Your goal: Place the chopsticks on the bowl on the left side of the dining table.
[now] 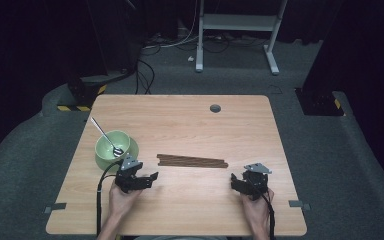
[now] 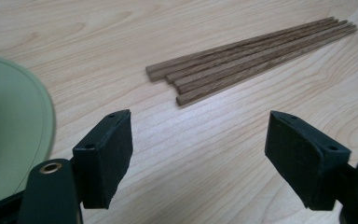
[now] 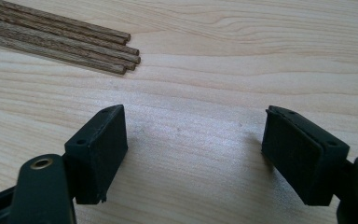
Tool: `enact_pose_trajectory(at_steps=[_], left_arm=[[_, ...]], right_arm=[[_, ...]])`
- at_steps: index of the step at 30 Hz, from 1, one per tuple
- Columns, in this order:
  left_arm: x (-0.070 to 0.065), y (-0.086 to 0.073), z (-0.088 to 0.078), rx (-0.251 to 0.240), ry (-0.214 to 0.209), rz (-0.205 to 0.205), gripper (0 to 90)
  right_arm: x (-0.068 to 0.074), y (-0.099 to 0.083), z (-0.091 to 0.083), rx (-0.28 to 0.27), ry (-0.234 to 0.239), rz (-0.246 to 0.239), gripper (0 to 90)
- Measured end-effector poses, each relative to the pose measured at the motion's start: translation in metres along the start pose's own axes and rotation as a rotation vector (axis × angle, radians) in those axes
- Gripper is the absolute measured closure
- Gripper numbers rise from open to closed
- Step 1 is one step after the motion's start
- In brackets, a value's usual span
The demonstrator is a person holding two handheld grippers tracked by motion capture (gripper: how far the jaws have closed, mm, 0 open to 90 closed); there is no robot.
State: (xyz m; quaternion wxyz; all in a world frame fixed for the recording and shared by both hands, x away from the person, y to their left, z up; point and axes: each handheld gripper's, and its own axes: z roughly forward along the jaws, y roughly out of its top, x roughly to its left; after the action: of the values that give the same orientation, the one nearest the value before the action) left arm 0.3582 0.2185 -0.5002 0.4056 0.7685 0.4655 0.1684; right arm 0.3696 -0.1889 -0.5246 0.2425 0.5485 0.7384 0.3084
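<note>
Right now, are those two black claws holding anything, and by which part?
Nothing is held. The left gripper and the right gripper are open above bare table; the chopsticks lie untouched.

Your high view shows the table (image 1: 180, 120) evenly lit from overhead while the room from 9 through 3 o'clock falls dark. Your gripper views are bright with soft shadows; near black jaws blur slightly, and pale glare washes the wood at 12 o'clock.

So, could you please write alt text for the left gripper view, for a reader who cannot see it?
The left gripper, jaws wide open, hovers over a light wooden table, facing a bundle of brown chopsticks lying just ahead. The rim of a green bowl shows at the left edge.
</note>
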Motion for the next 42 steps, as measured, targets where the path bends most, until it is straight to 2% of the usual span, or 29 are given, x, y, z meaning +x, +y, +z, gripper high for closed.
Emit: enact_pose_trajectory(at_steps=[9, 14, 18, 33, 42], left_arm=[[-0.004, 0.008, 0.004, -0.007, -0.037, -0.003, 23.6], [-0.007, 0.014, 0.006, -0.005, -0.055, 0.013, 23.6], [-0.01, 0.021, 0.006, -0.022, -0.072, 0.013, 24.3], [-0.018, 0.037, 0.017, -0.009, -0.081, 0.036, 24.2], [-0.023, 0.054, 0.025, -0.018, -0.107, 0.044, 24.3]], right_arm=[[0.0, 0.0, 0.0, 0.0, 0.0, 0.001, 21.5], [0.0, 0.0, 0.0, 0.0, 0.0, 0.0, 21.6], [0.0, 0.0, 0.0, 0.0, 0.001, 0.0, 21.9], [0.0, 0.0, 0.0, -0.003, 0.005, -0.004, 23.2], [0.001, 0.0, 0.0, -0.003, 0.007, -0.003, 24.1]])
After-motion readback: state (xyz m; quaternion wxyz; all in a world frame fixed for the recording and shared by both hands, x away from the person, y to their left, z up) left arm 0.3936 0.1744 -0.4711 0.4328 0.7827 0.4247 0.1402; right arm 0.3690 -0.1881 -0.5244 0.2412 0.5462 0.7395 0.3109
